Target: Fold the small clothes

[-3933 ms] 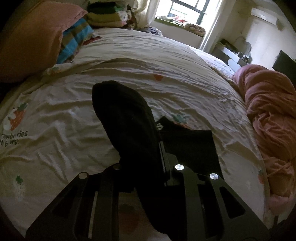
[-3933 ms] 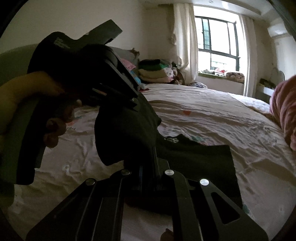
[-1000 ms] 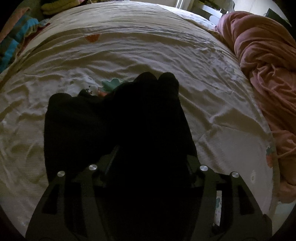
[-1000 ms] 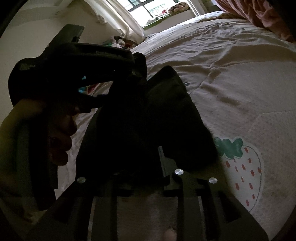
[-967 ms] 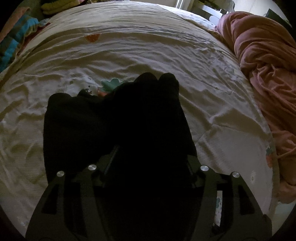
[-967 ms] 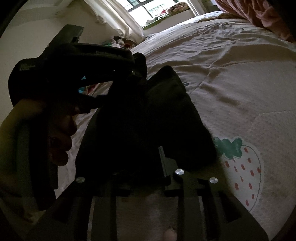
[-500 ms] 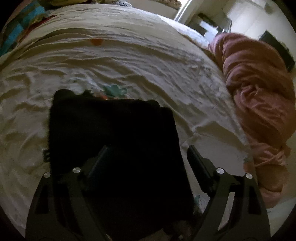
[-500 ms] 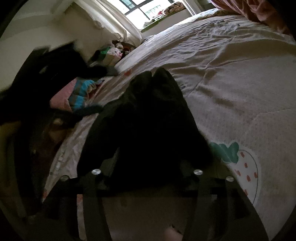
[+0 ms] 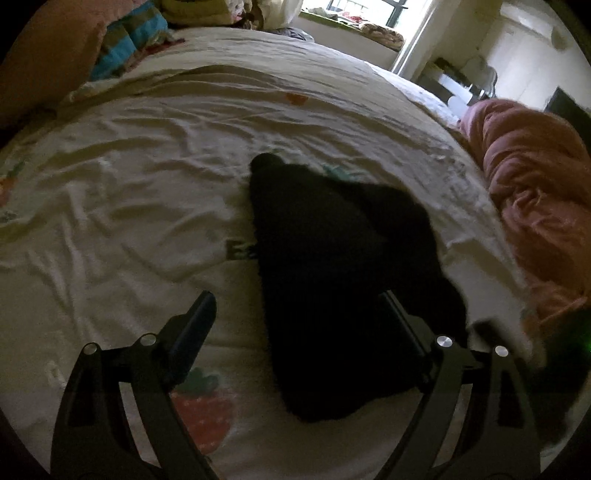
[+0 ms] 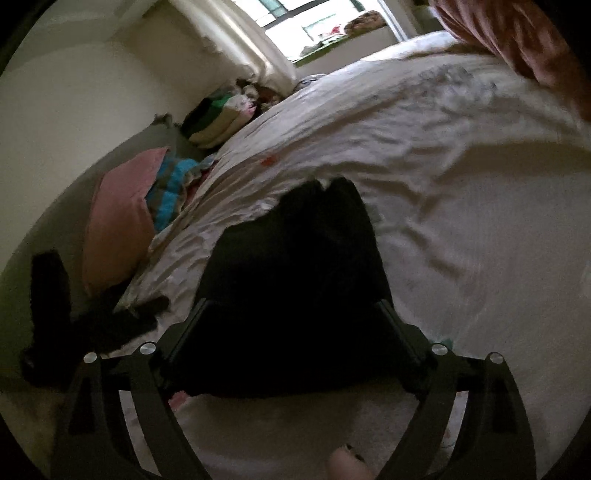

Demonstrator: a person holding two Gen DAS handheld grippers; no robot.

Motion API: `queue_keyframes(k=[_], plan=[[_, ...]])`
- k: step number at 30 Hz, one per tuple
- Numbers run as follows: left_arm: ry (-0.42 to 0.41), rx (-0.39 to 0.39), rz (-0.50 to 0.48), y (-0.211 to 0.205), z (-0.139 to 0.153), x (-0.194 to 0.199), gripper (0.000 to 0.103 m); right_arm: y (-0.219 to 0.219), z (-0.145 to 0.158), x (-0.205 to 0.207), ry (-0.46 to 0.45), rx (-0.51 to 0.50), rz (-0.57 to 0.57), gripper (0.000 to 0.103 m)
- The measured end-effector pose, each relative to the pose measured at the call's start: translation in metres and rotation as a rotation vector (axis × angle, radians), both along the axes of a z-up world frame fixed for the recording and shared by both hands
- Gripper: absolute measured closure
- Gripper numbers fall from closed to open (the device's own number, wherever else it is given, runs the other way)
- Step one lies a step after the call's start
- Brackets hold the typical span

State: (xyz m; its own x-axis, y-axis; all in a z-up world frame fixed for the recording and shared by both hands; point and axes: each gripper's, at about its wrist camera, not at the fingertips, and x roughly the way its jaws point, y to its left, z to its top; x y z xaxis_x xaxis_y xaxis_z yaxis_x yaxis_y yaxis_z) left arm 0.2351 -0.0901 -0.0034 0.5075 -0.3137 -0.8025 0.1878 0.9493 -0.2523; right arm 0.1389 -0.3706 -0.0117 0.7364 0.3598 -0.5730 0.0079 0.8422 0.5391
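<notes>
Since a second ago we have let go: the black garment (image 9: 343, 266) lies folded on the bedsheet (image 9: 129, 206). Both grippers' jaws are opening, empty; the left gripper (image 9: 295, 321) sits left of it, the right gripper (image 10: 291, 328) nearer, straddling its near edge, long axis running away.

One black cloth (image 9: 343, 266) on one white bed sheet (image 9: 140, 192). One pink blanket (image 9: 535, 192) at the side. One pink pillow (image 10: 118, 218), one blue striped pillow (image 10: 171, 188). One pile of folded clothes (image 10: 218, 118) by one window (image 10: 314, 22). Two strawberry pictures (image 9: 203, 413) counted on the sheet, maybe more. Two grippers: left gripper (image 9: 299, 314), right gripper (image 10: 291, 325).
</notes>
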Motion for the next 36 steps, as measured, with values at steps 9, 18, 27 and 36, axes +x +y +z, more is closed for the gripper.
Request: queue_keyframes(k=[9, 18, 27, 36], plan=[[0.005, -0.005, -0.004, -0.002, -0.019, -0.01, 0.021, 0.0, 0.015, 0.087, 0.089, -0.196, 0.103, 0.044], [0.01, 0.031, -0.017, -0.012, -0.03, -0.011, 0.019, 0.014, -0.02, 0.132, 0.189, -0.211, 0.149, 0.052], [0.001, 0.03, -0.044, -0.023, -0.025, -0.012, 0.019, 0.011, 0.007, 0.12, 0.052, -0.221, 0.2, 0.096], [0.021, 0.034, -0.087, -0.042, -0.035, -0.018, 0.019, -0.007, -0.003, 0.119, 0.066, -0.347, 0.151, 0.097]])
